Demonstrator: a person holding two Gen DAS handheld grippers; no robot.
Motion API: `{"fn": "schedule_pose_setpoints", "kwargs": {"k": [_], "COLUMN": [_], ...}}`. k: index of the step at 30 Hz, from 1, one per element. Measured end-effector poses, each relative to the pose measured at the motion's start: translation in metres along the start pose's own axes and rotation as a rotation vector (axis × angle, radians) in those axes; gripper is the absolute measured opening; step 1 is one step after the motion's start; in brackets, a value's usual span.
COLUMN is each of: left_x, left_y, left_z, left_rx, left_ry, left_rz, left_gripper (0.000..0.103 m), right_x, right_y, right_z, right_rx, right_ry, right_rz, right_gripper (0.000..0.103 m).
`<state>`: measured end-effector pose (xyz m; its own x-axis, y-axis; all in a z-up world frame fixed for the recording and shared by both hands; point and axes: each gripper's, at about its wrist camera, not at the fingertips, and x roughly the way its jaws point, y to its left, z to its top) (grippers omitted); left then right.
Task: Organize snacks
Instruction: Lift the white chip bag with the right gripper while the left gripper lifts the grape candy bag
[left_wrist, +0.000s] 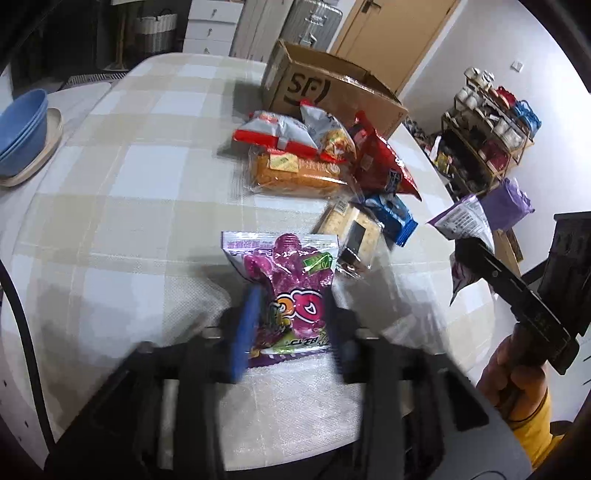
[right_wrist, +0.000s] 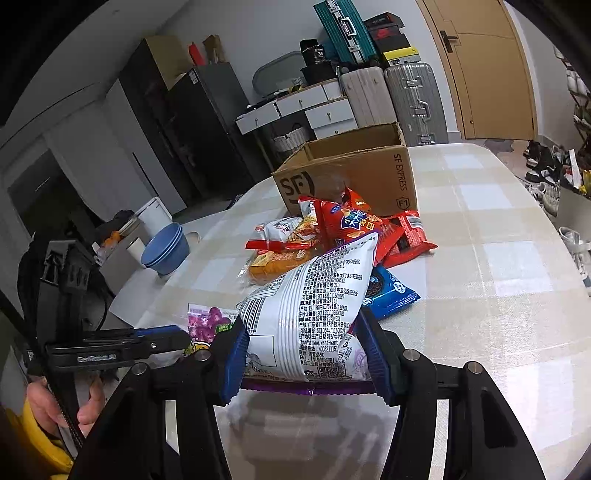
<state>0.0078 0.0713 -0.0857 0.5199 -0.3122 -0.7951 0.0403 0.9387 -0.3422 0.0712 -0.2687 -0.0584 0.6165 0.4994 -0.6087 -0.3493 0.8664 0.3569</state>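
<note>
Snacks: nearest, a purple pouch (left_wrist: 291, 291) lies on the checked surface (left_wrist: 129, 184) between the spread left tool (left_wrist: 291, 332), the right tool (right_wrist: 306, 354) pinches a white bag (right_wrist: 314, 314), a heap (left_wrist: 314, 155) beyond, box (left_wrist: 332, 92) farthest.

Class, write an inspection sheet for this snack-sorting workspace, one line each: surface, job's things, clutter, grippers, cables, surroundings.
Surface: table under a checked cloth, bare at the near left.
Job's things: open cardboard box at the far side; snack pile in front of it; purple candy pouch lying flat nearer the camera.
Clutter: stacked blue bowls at the table's edge.
Grippers: left gripper has its jaws open either side of the candy pouch; right gripper is shut on a white and purple chip bag.
Cables: a black cord at the left edge.
Surroundings: door, suitcases, drawers, shoes on the floor.
</note>
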Motion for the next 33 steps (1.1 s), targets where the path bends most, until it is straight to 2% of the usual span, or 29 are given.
{"fn": "schedule_pose_setpoints", "kwargs": {"k": [2, 5, 10, 12, 15, 16, 18, 26, 33], "left_x": [-0.002, 0.002, 0.024, 0.034, 0.05, 0.048, 0.048, 0.041, 0.029], "left_y": [0.003, 0.003, 0.002, 0.003, 0.006, 0.003, -0.003, -0.006, -0.001], "left_z": [-0.001, 0.003, 0.006, 0.006, 0.005, 0.004, 0.004, 0.001, 0.002], "left_rx": [-0.035, -0.041, -0.028, -0.029, -0.035, -0.009, 0.027, 0.037, 0.013], "left_ry": [-0.012, -0.026, 0.021, 0.03, 0.066, 0.044, 0.049, 0.045, 0.031], "left_rz": [0.01, 0.018, 0.025, 0.041, 0.016, 0.015, 0.006, -0.044, -0.084], "left_gripper": [0.081, 0.081, 0.078, 0.063, 0.041, 0.035, 0.032, 0.014, 0.013], "right_x": [0.001, 0.002, -0.002, -0.001, 0.001, 0.001, 0.002, 0.004, 0.002], "right_y": [0.0, 0.003, 0.007, 0.006, 0.005, 0.004, 0.003, 0.004, 0.004], "right_z": [0.0, -0.002, -0.002, -0.003, -0.005, -0.006, -0.006, -0.008, -0.008], "right_rx": [0.008, 0.001, -0.014, -0.008, -0.004, -0.003, 0.003, 0.01, 0.012], "right_ry": [0.002, 0.006, -0.004, -0.002, 0.006, 0.009, 0.011, 0.018, 0.013], "right_rz": [0.004, 0.012, 0.013, 0.014, 0.016, 0.016, 0.017, 0.022, 0.02], "right_gripper": [0.057, 0.057, 0.057, 0.057, 0.057, 0.057, 0.057, 0.057, 0.057]}}
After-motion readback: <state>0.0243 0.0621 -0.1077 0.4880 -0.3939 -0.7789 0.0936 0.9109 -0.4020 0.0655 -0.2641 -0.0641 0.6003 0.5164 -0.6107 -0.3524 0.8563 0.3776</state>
